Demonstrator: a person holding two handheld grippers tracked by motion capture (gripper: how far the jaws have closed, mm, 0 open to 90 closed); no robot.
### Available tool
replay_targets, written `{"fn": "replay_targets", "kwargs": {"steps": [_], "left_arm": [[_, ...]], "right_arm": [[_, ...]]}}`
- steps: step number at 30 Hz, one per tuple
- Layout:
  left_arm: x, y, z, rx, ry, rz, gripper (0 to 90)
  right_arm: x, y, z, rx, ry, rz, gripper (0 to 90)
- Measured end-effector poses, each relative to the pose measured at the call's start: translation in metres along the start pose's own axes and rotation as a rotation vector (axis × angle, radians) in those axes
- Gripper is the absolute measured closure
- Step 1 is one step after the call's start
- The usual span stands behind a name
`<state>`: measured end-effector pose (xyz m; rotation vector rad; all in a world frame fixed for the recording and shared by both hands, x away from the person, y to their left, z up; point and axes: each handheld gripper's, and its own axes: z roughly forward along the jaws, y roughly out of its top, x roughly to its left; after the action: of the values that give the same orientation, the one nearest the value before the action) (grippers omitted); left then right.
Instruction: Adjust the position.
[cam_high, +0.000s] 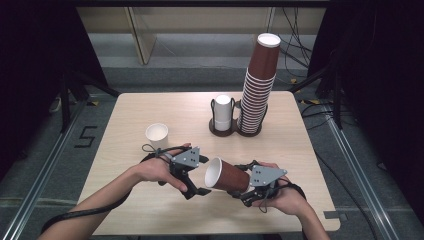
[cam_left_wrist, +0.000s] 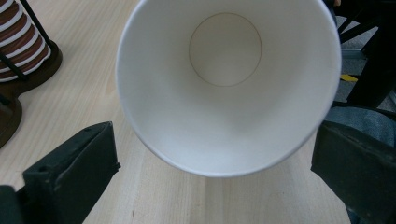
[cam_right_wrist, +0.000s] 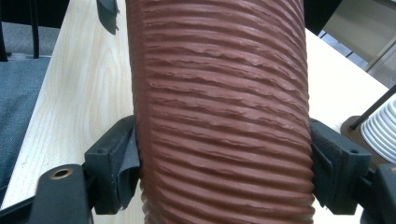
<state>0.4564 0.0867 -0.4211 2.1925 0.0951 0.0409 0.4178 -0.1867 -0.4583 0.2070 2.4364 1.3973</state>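
A brown ribbed paper cup (cam_high: 231, 175) with a white inside lies on its side above the table's front, and my right gripper (cam_high: 239, 181) is shut on its body. In the right gripper view the black jaws press both sides of the brown cup (cam_right_wrist: 219, 116), with my right gripper (cam_right_wrist: 224, 144) closed round it. The cup's open mouth faces my left gripper (cam_high: 202, 175), which is open. In the left gripper view the white cup mouth (cam_left_wrist: 226, 88) sits between the spread jaws of my left gripper (cam_left_wrist: 217, 140); I cannot tell whether the rim touches the right jaw.
A single white cup (cam_high: 157, 135) stands upright left of centre. At the back a dark double holder (cam_high: 235, 129) carries a short white cup stack (cam_high: 223, 112) and a tall brown cup stack (cam_high: 258, 85). The table's front edge is close under both hands.
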Motion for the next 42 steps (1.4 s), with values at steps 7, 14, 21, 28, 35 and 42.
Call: {"fn": "replay_targets", "kwargs": {"steps": [7,14,21,28,35,42], "left_arm": [[-0.001,0.004,0.004,-0.014,-0.025,-0.007,0.0],[-0.002,0.010,0.007,-0.022,-0.031,-0.008,0.0],[-0.002,0.011,0.010,-0.023,-0.038,-0.008,0.0],[-0.002,0.011,0.011,-0.035,-0.041,-0.018,4.3],[-0.002,0.013,0.009,-0.026,-0.025,-0.010,7.9],[-0.004,0.016,0.009,-0.018,-0.015,0.008,9.7]], "right_arm": [[0.001,0.002,0.004,-0.004,0.021,-0.033,22.1],[0.002,0.005,0.009,-0.009,0.029,-0.060,22.1],[0.005,0.007,0.012,-0.011,0.040,-0.039,22.1],[0.004,0.007,0.013,-0.007,0.036,-0.048,22.1],[0.004,0.007,0.016,-0.001,0.045,-0.020,22.4],[0.004,0.007,0.020,0.010,0.039,-0.024,22.7]]}}
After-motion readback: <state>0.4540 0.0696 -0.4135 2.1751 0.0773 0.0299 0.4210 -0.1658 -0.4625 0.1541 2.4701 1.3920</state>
